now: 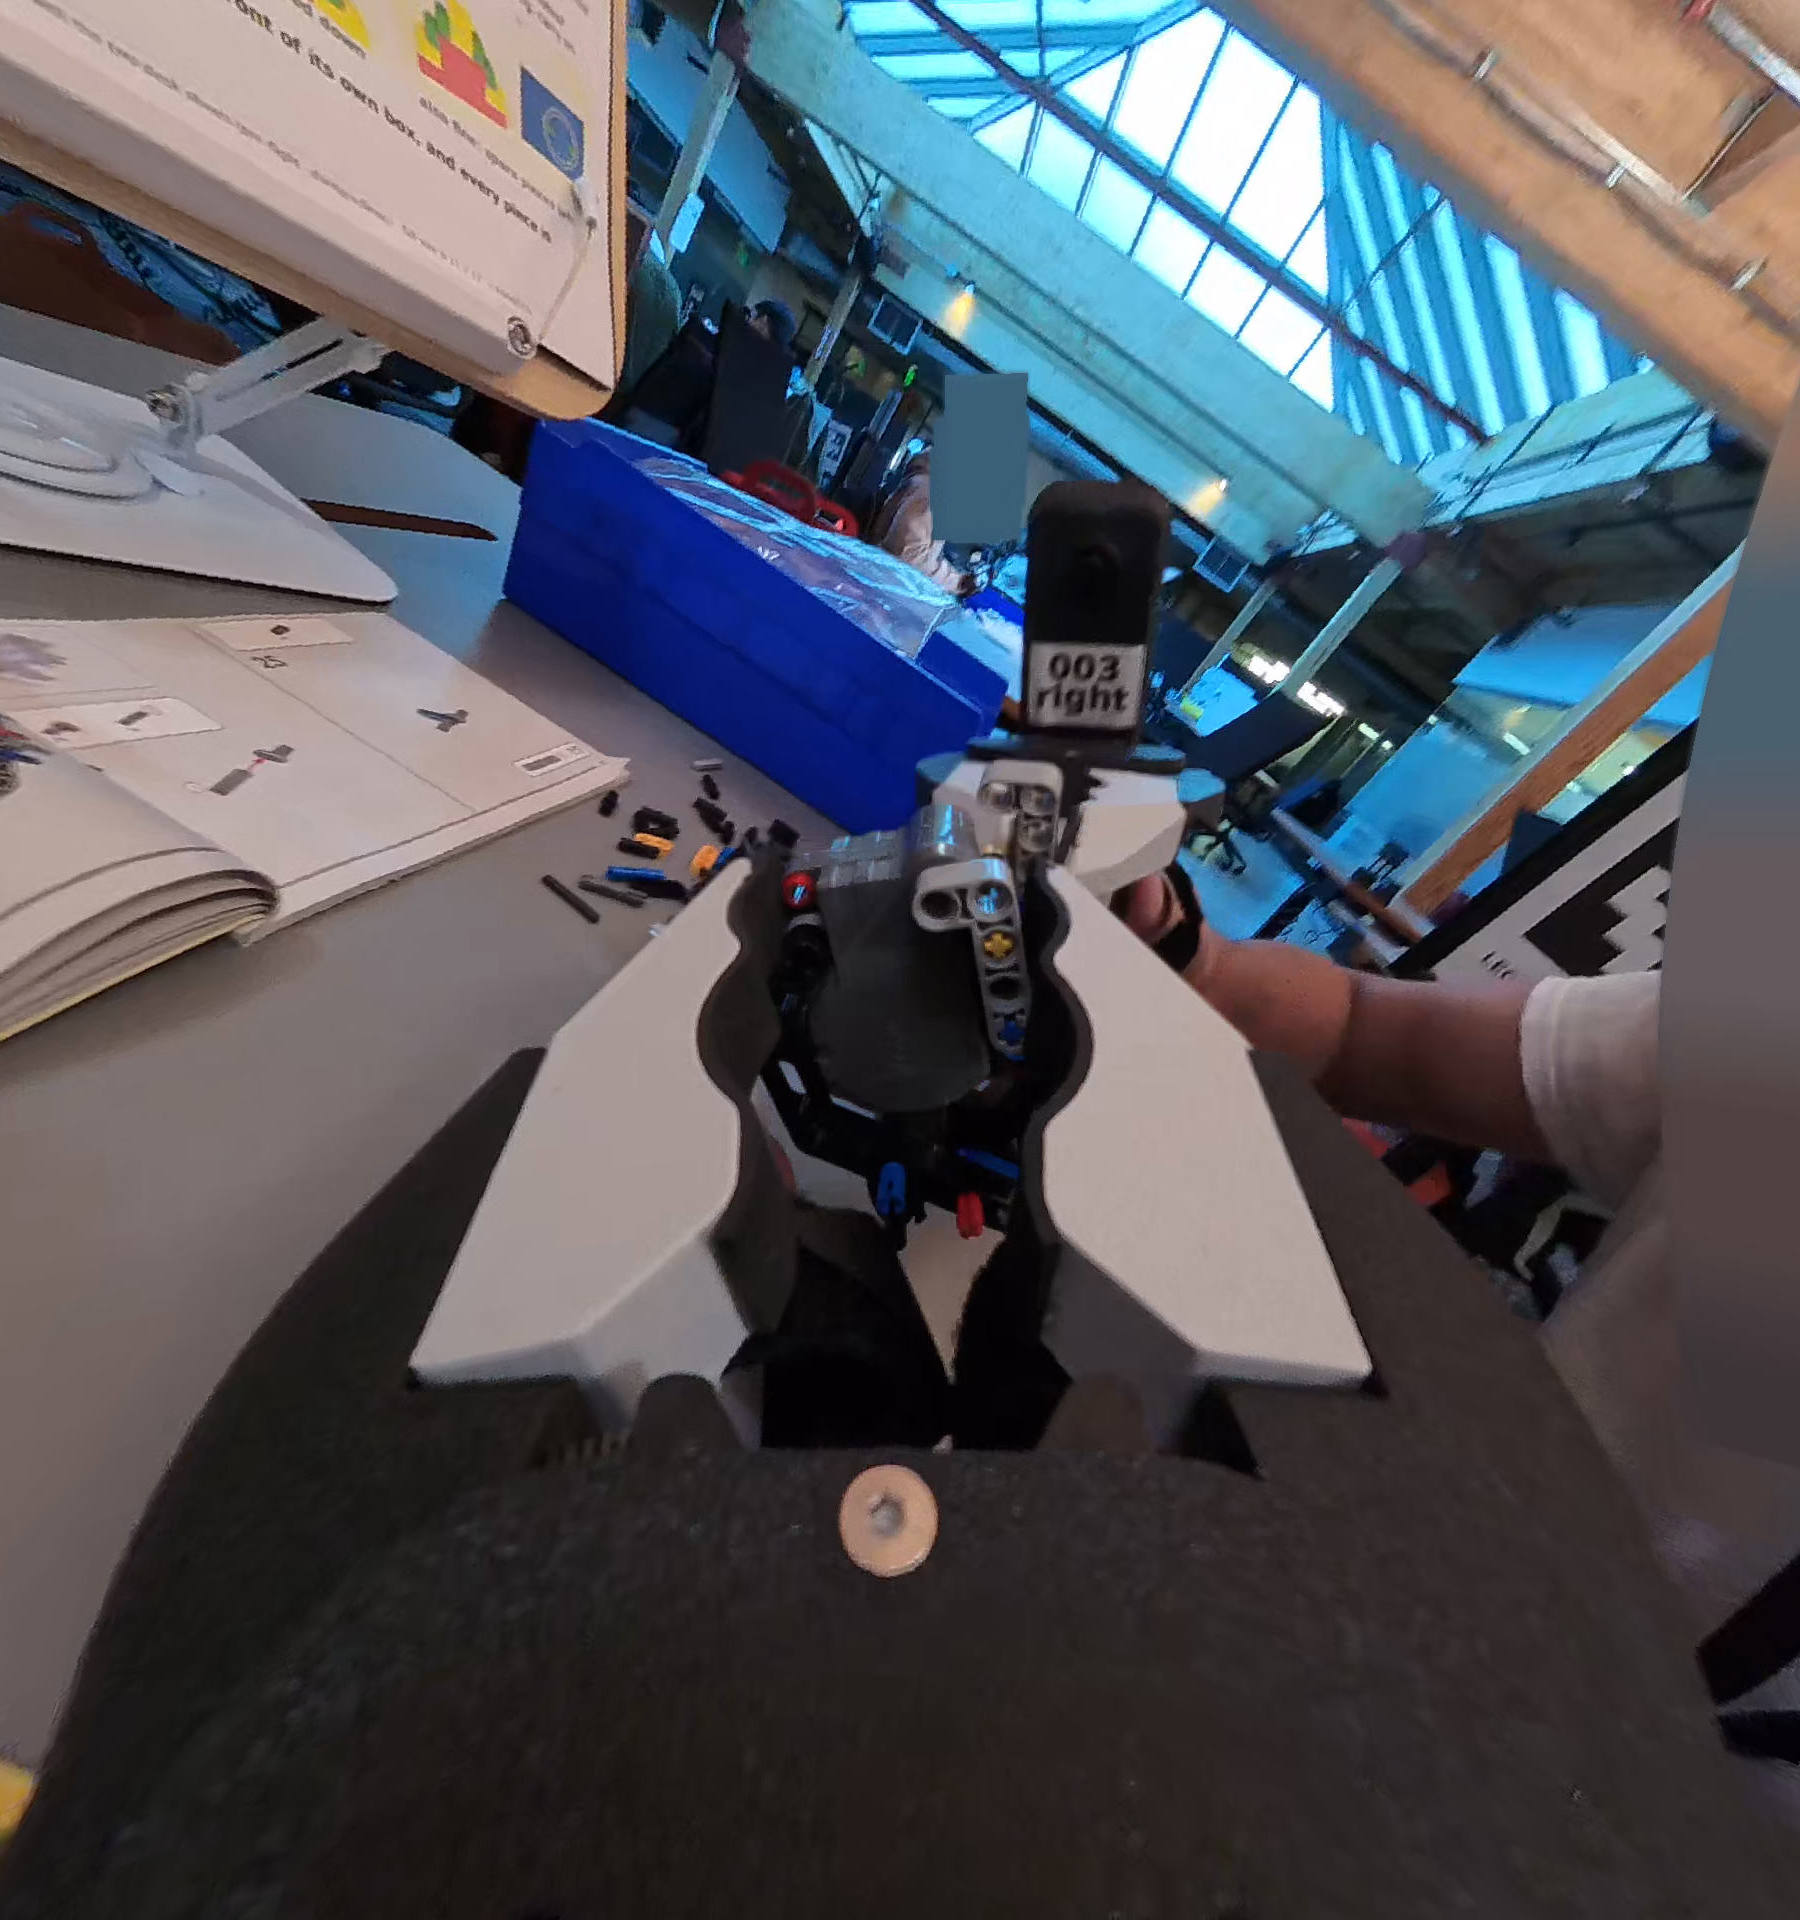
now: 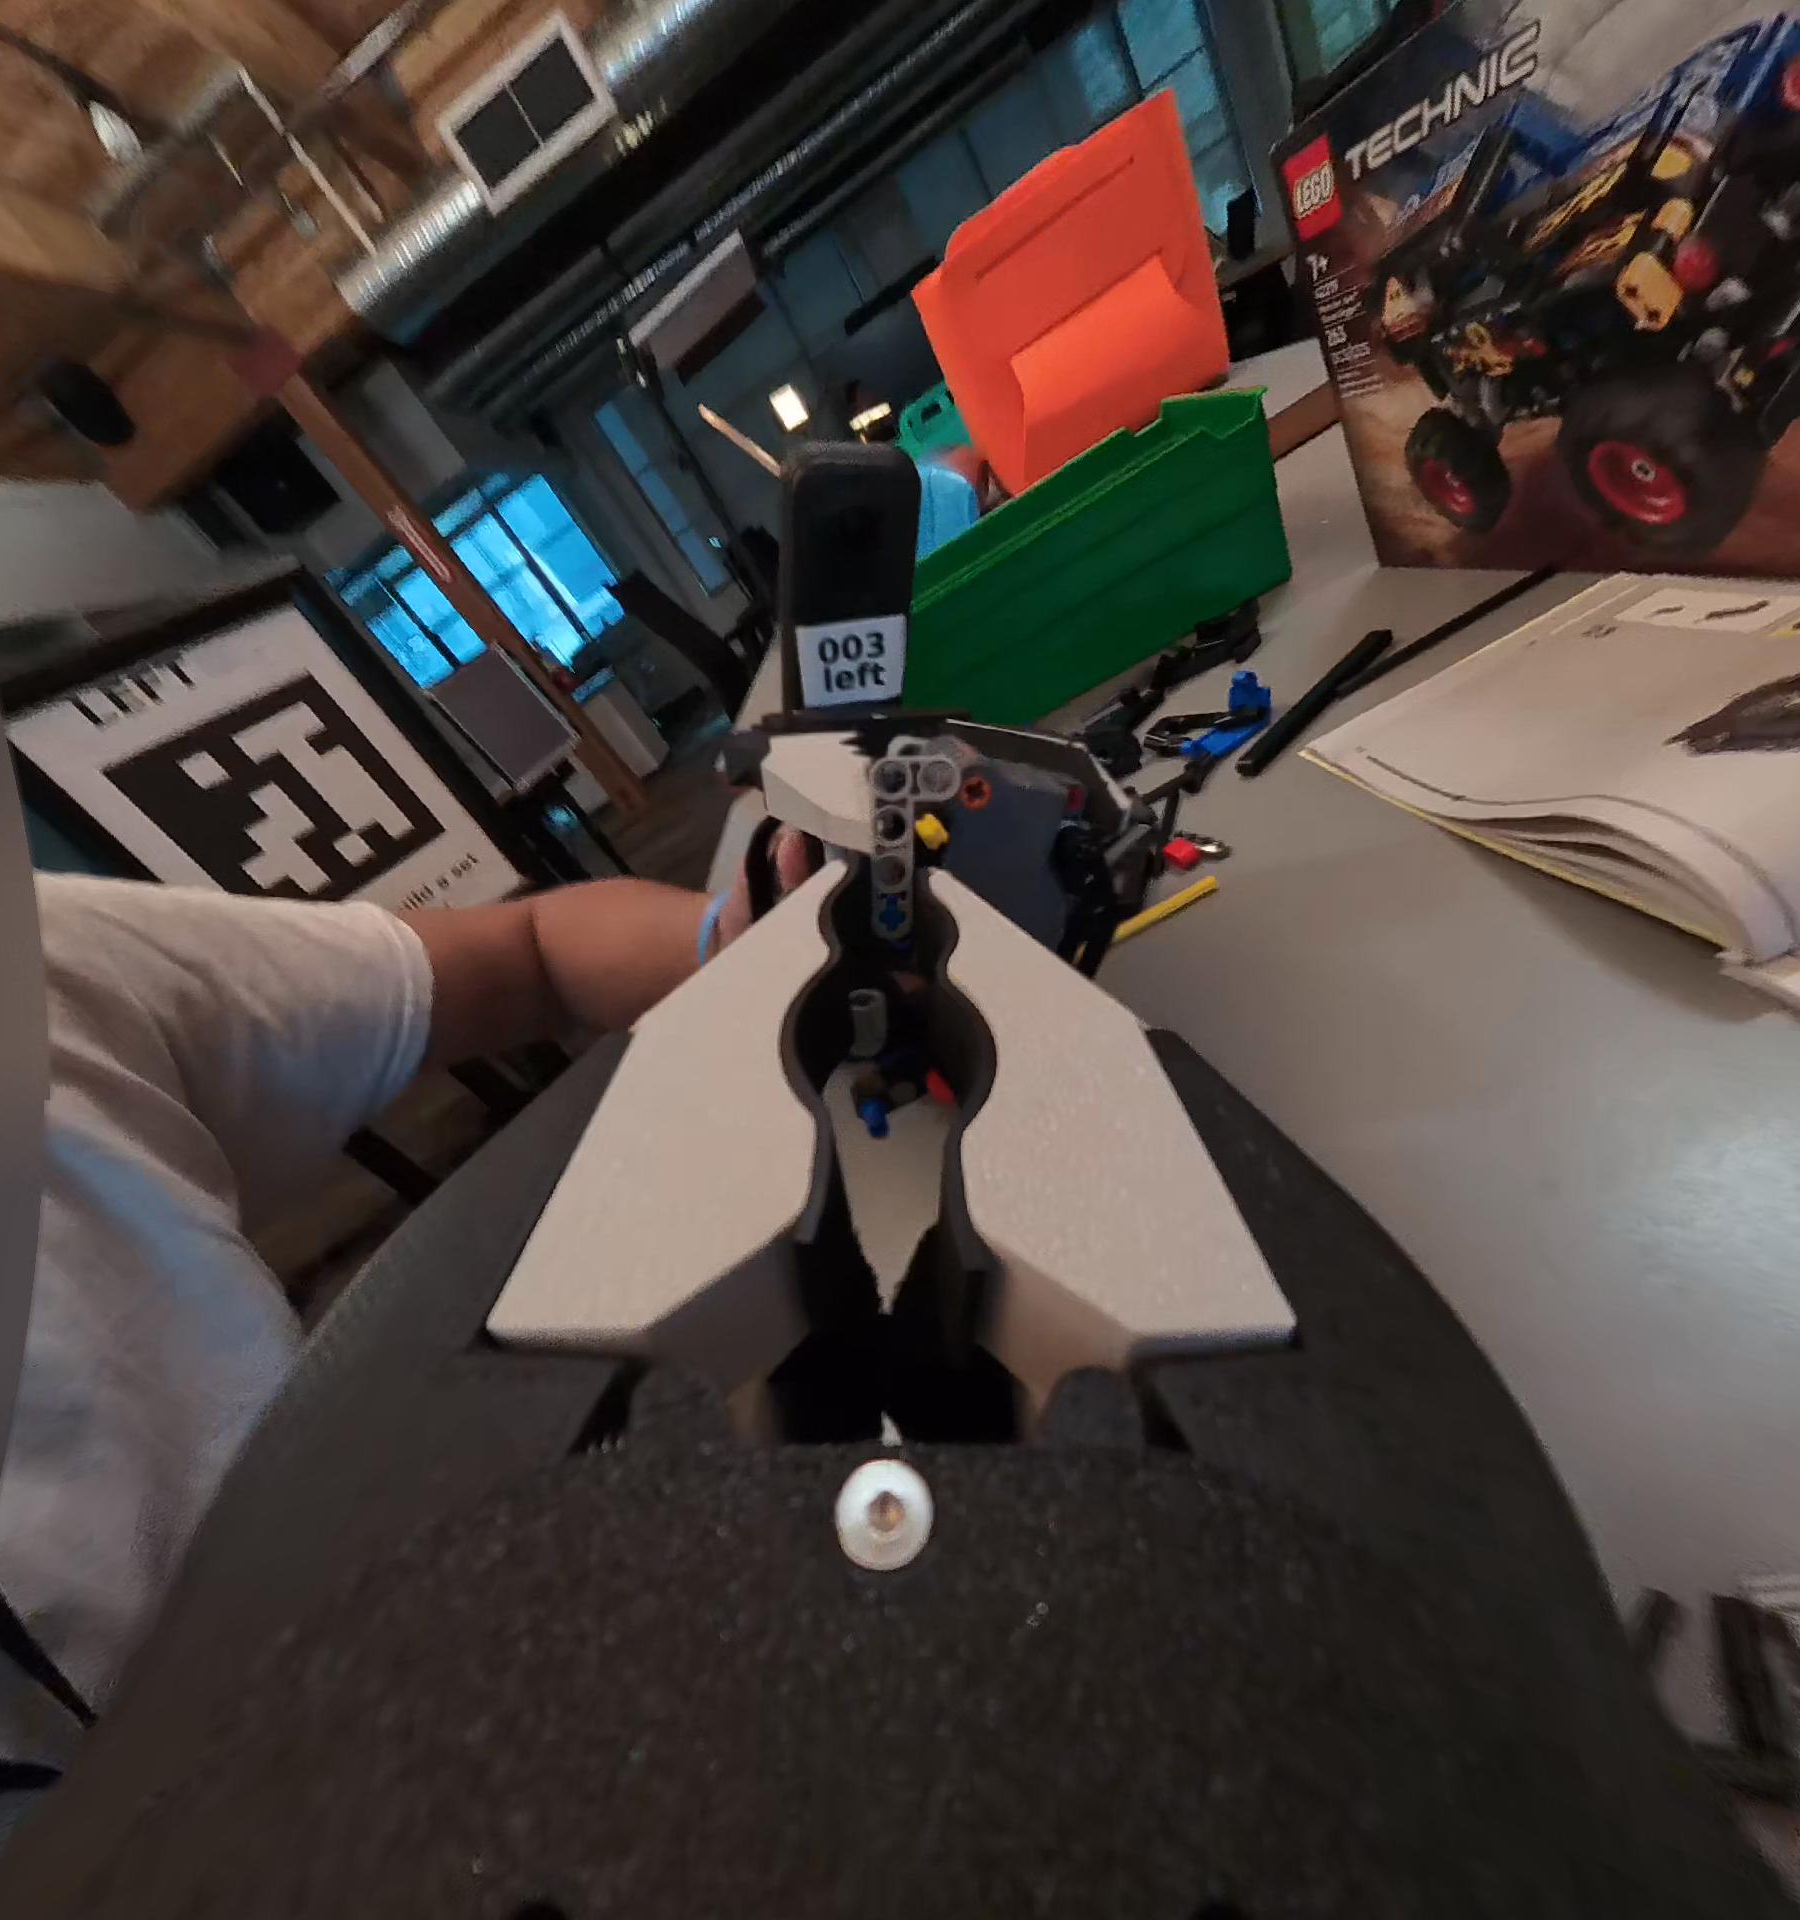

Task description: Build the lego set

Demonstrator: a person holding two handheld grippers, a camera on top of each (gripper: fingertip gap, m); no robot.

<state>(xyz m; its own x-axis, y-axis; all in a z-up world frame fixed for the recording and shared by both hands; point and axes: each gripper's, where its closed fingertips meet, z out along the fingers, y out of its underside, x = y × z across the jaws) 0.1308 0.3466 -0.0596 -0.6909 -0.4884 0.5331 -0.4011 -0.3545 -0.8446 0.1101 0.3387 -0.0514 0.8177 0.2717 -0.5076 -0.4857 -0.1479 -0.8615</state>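
**Build partly done, both grippers on the model**

I have the model point(image 1: 896, 997) lifted off the desk point(image 1: 252, 1195), held between my two grippers. My left gripper point(image 1: 901, 883) has its jaws pinching the dark body of the model from both sides. My right gripper point(image 2: 880, 894) has its jaws nearly pressed together on the grey beam point(image 2: 894, 831) that stands up at the model's end; I judge it is being seated or steadied there.

As for progress, I'd call it middling. A frame with pins and a grey block is assembled, but no wheels or body panels are on it that I can see. Loose parts point(image 1: 657, 842) lie on the desk beside the open manual point(image 1: 252, 790), just before the blue bin point(image 1: 730, 634), and more point(image 2: 1187, 717) sit near the green bin point(image 2: 1093, 582). Much is left to fit.
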